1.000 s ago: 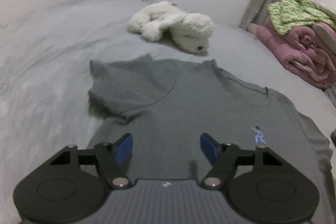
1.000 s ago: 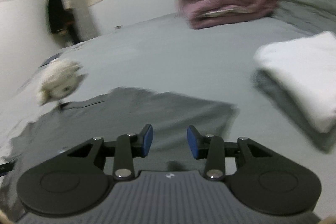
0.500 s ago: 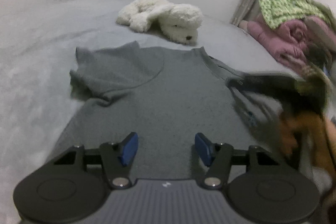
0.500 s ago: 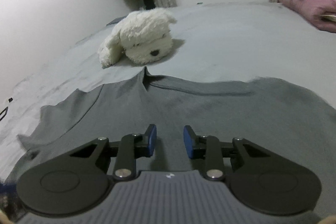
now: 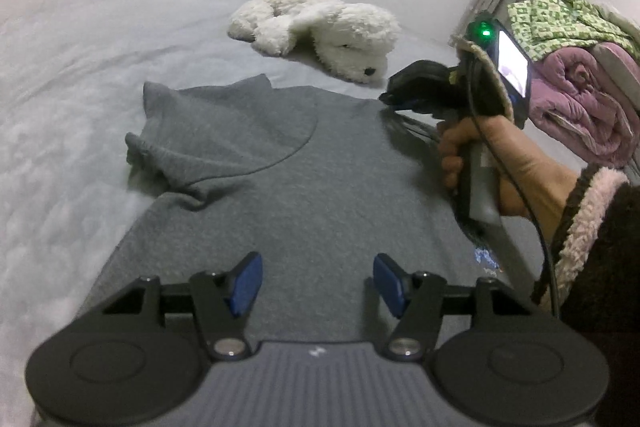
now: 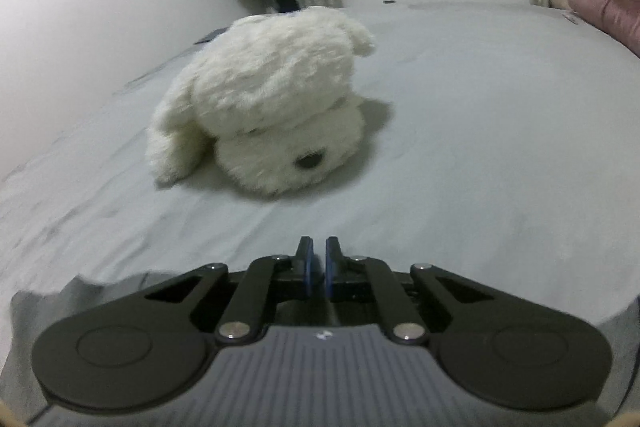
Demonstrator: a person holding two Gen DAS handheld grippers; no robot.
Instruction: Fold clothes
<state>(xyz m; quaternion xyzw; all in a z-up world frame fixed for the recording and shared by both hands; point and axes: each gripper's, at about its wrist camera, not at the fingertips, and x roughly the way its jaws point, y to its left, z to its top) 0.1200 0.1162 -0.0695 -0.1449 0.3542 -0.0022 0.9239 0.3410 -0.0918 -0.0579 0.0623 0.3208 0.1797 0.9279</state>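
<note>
Covering most of both views, the bed [image 5: 80, 75] is lying under a pale grey sheet, and the shirt [image 5: 304, 187], a darker grey, is lying spread flat on it, with its left sleeve [image 5: 192, 147] folded in over the body and a small blue print [image 5: 486, 259] showing near its right edge. The quilts [image 5: 588, 107], pink with a green patterned cloth on top, are sitting stacked at the far right of the bed. The plush dog [image 5: 320, 27], white, is lying just beyond the shirt's collar, apart from it. The right hand [image 5: 480, 159], in a fleece-cuffed sleeve, is holding the right gripper [image 6: 316, 267] at the shirt's collar and right shoulder; its blue pads [image 6: 307, 269] are standing nearly together with only a thin slit between them, and the wrist view is showing shirt cloth only along the lower edges, so whether fabric is being pinched cannot be told. The left gripper [image 5: 318, 285] is hanging low over the shirt's lower middle, its fingers [image 5: 244, 285] spread wide and grasping nothing.
</note>
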